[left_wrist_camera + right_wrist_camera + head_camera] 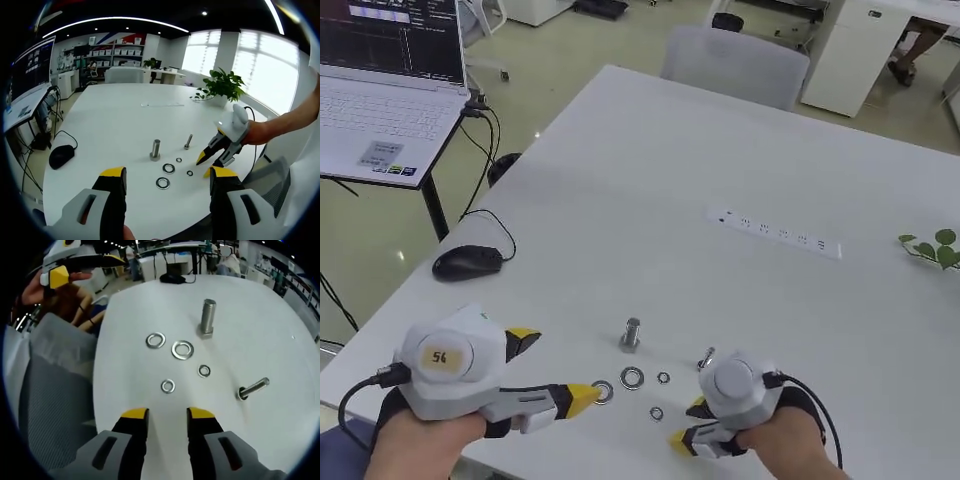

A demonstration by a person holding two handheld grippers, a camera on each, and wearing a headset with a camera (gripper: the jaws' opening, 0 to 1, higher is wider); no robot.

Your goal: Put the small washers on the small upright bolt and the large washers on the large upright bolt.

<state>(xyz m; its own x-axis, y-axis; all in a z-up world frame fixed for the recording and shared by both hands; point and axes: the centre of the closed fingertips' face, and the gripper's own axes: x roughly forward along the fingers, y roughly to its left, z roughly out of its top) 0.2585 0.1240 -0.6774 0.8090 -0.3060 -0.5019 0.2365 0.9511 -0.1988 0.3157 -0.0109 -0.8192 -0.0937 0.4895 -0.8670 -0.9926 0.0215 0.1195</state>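
Two large silver washers [632, 378] lie flat and side by side on the white table [650, 180], just in front of the large upright steel bolt [631, 333], which stands on its hex head. Two small silver washers [663, 378] lie to their right, one just beside the large pair and the other nearer the person. The small upright steel bolt [706, 358] stands to the right of the large one, close to the white body of the right gripper [689, 422]. Neither bolt has a washer on it.

At the near edge of the table the left gripper [555, 367] is held low. Its yellow-tipped jaws are spread wide and have nothing between them. In the left gripper view both large washers lie ahead on the table, within the span of the two jaws but well clear of the tips. The large bolt stands beyond them, and the small washers and small bolt are off to the right.

The right gripper's jaws are parted by a moderate gap and are also empty. In the right gripper view the nearer small washer lies ahead of that gap, apart from both tips. The other small washer is a little further on and to the right. The large washers and large bolt lie beyond them, and the small bolt is out to the right of the jaws.

Further back on the table are a black computer mouse [467, 263] near the left edge and a white power strip [775, 231].
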